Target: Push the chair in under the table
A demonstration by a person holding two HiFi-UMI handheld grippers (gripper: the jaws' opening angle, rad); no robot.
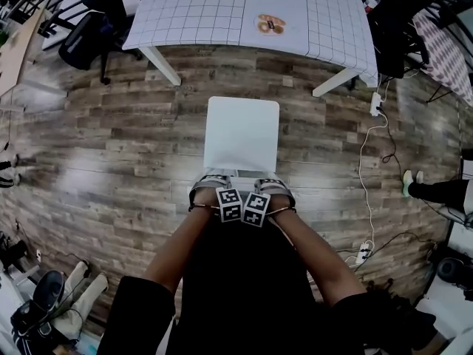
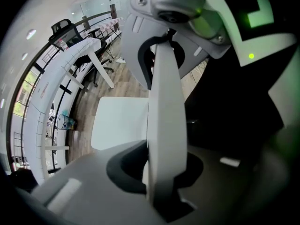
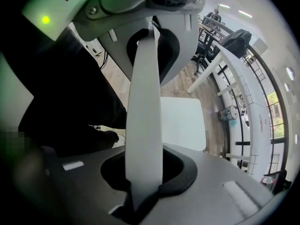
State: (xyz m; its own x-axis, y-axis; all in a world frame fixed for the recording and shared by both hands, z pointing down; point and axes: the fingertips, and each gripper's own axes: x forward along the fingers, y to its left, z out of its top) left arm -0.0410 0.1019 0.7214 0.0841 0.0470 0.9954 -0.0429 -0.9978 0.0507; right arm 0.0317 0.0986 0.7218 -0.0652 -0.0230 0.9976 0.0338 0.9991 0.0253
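The floor (image 1: 111, 146) is laid with grey-brown wood-look planks. A white chair (image 1: 242, 133) stands on it at centre, apart from the worktop (image 1: 199, 13), with bare floor between them. The worktop rests on white angled legs (image 1: 161, 65) and carries a grid-patterned cover. A small orange-and-brown item (image 1: 270, 24) lies on it. A white power strip (image 1: 375, 103) lies on the floor near the right leg, and a white cable (image 1: 363, 168) trails from it. A black office chair (image 1: 89, 35) stands on the floor at upper left.
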